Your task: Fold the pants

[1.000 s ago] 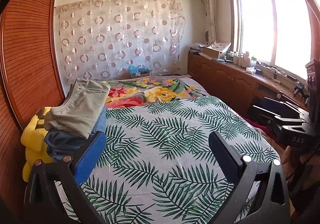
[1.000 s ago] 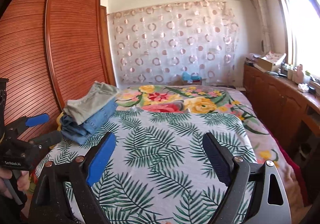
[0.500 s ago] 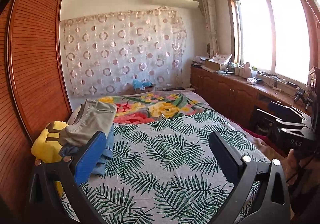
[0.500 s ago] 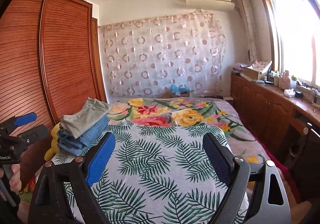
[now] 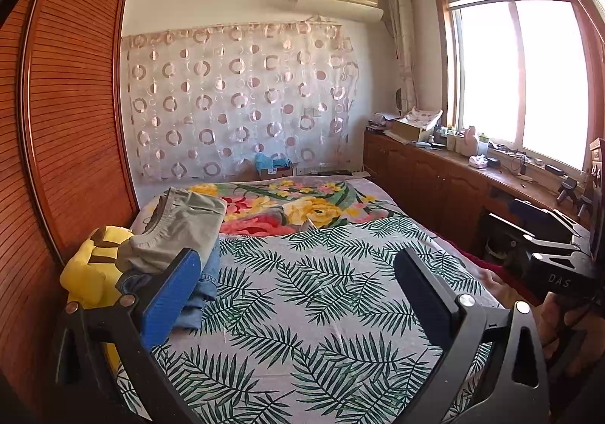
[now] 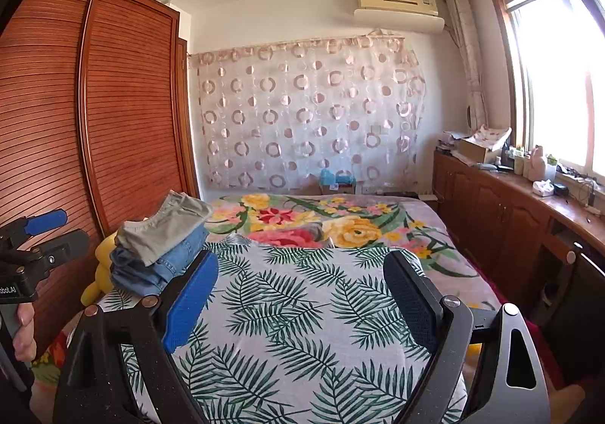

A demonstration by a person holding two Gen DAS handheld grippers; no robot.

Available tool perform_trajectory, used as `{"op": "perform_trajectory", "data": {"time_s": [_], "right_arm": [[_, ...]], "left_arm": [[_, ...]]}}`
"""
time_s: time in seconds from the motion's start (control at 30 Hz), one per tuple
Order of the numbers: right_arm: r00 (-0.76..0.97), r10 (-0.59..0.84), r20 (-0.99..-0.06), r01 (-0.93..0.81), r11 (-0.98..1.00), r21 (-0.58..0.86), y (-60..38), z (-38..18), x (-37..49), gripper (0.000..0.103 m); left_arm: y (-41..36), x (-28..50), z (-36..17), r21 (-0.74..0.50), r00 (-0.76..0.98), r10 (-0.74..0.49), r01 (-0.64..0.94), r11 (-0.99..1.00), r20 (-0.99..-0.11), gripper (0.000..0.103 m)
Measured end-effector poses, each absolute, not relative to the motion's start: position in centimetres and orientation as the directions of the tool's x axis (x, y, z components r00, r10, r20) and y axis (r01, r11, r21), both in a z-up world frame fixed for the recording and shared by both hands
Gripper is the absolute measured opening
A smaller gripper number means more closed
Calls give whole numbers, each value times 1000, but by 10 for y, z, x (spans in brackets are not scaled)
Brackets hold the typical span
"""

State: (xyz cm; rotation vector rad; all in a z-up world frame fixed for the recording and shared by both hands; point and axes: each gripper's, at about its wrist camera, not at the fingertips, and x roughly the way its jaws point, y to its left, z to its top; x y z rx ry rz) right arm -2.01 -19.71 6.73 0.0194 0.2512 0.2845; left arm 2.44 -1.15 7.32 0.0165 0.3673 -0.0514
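I hold my left gripper (image 5: pixel 298 265) above the bed (image 5: pixel 321 291) with its jaws spread wide and nothing between them but the leaf-print sheet below. My right gripper (image 6: pixel 300 272) is the same: jaws wide apart, empty, aimed along the bed toward the spotted curtain (image 6: pixel 310 114) on the far wall. The pants are already folded and stacked at the left edge of the bed, close to the wooden wardrobe (image 6: pixel 94 121). The grey pants (image 6: pixel 162 227) lie on top, and the blue jeans (image 6: pixel 159 265) sit under them, sticking out a little toward me. The stack rests against a yellow plush toy (image 5: pixel 90 265) that is wedged between the bed and the wardrobe. In the left view my blue finger pad (image 5: pixel 170 299) overlaps the front of the stack, but it is not touching the cloth. At the left edge of the right view I see my left hand (image 6: pixel 22 333) gripping the handle of the other tool. A flowered blanket (image 6: pixel 321 223) covers the far half of the bed, and a long wooden cabinet (image 6: pixel 510 219) runs under the window (image 5: pixel 518 76) on the right.
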Motion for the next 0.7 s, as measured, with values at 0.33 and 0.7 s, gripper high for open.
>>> {"op": "perform_trajectory", "data": {"time_s": [0.33,0.7], "right_arm": [[928,279,-245,-275,960,52,-203,71,-19,90],[927,283,-248,-279,959,51,-203,70,-18,90]], "left_arm": [[-11,26,71,3,930,-46,50,999,-364,102],[-11,26,70,4,930,-46,51,999,-365,102]]}}
